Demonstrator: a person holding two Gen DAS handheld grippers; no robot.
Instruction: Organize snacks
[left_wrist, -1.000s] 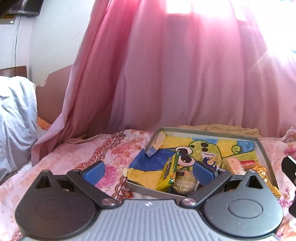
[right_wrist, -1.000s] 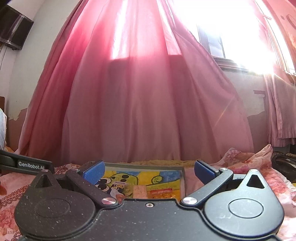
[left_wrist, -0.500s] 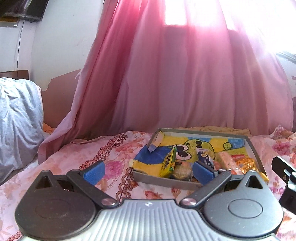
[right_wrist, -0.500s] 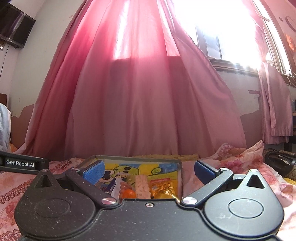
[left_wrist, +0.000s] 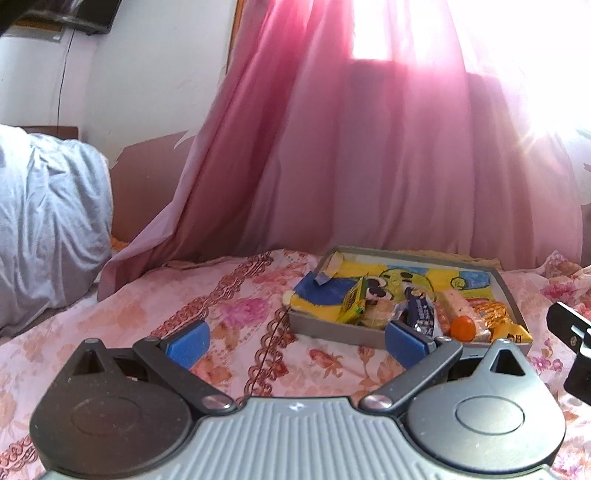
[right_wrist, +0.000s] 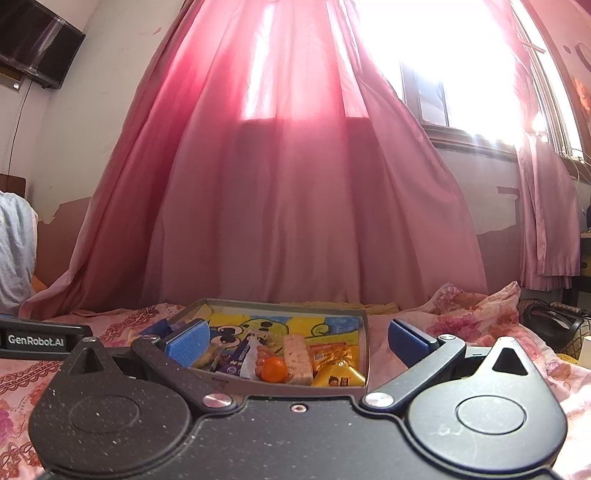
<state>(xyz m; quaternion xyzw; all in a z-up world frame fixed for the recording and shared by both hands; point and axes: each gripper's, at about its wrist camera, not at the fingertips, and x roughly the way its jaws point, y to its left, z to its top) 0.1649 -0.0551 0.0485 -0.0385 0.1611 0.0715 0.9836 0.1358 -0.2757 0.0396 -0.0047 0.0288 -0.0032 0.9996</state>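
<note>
Far left: grey-white bedding (left_wrist: 48, 221) heaped against the wall; wall-mounted TV (right_wrist: 35, 55) high up. Pink floral bedspread (left_wrist: 166, 314) across the foreground, pink curtain (left_wrist: 369, 166) behind, sunlit.

Left gripper (left_wrist: 295, 341): jaws wide apart, nothing between the blue pads (left_wrist: 188, 341), held over bare bedspread, short of the tray.

Right of it, grey shallow tray (left_wrist: 325, 328) flat on the bedspread, lined with a yellow-and-blue cartoon sheet (right_wrist: 314, 325). Snacks crowded at the near edge: yellow-green small box (left_wrist: 354, 306) standing on its side, dark blue wrapped packet (left_wrist: 421, 314), small orange fruit (right_wrist: 273, 369), pale puffed-rice bar (right_wrist: 297, 356), gold crinkled wrapper (right_wrist: 328, 354), yellow pouch (right_wrist: 338, 376) at the near right corner.

Right gripper (right_wrist: 297, 341): jaws wide apart, empty, low at the tray's near edge, snacks framed between the pads.

Far right: window (right_wrist: 461, 74) blown out by sun; dark bag (right_wrist: 554, 328) on the bed edge.
</note>
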